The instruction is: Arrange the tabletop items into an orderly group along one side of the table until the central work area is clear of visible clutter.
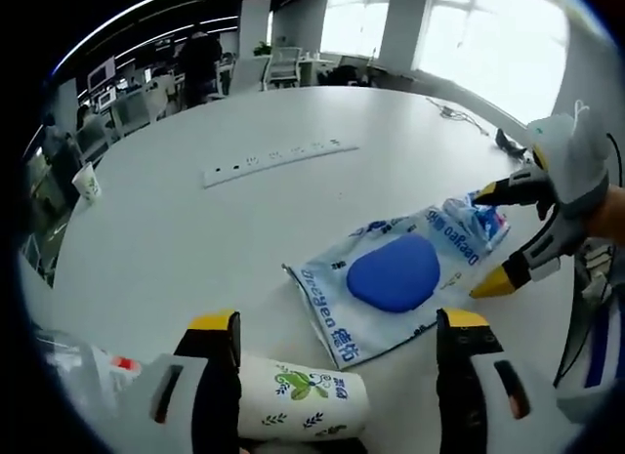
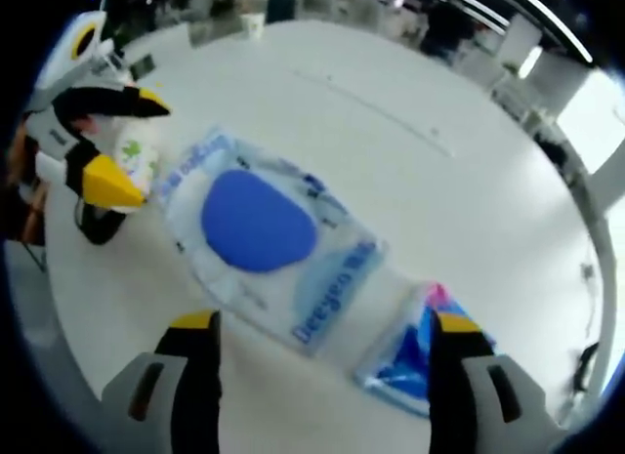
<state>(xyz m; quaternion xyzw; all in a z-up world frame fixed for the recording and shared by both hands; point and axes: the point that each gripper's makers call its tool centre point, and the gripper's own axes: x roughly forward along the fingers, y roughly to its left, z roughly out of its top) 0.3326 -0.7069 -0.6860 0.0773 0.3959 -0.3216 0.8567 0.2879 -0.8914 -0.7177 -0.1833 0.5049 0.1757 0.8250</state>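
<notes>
A clear plastic bag (image 1: 391, 288) printed with blue letters lies flat on the white table (image 1: 195, 239), with a blue oval pad (image 1: 395, 271) inside it. A white paper cup with green leaves (image 1: 303, 400) lies on its side between the jaws of my left gripper (image 1: 337, 319), which is open. In the right gripper view the same cup (image 2: 137, 156) sits between that gripper's yellow tips. A blue and pink tissue pack (image 2: 405, 361) lies by the bag's (image 2: 264, 239) end. My right gripper (image 2: 324, 322) is open, its jaws on either side of the pack (image 1: 479, 218).
A long white power strip (image 1: 278, 159) lies across the table's far half. A second paper cup (image 1: 88, 184) stands near the far left edge. A cable (image 1: 459, 112) trails at the far right. A clear plastic thing with a red label (image 1: 93, 366) lies beside my left jaw.
</notes>
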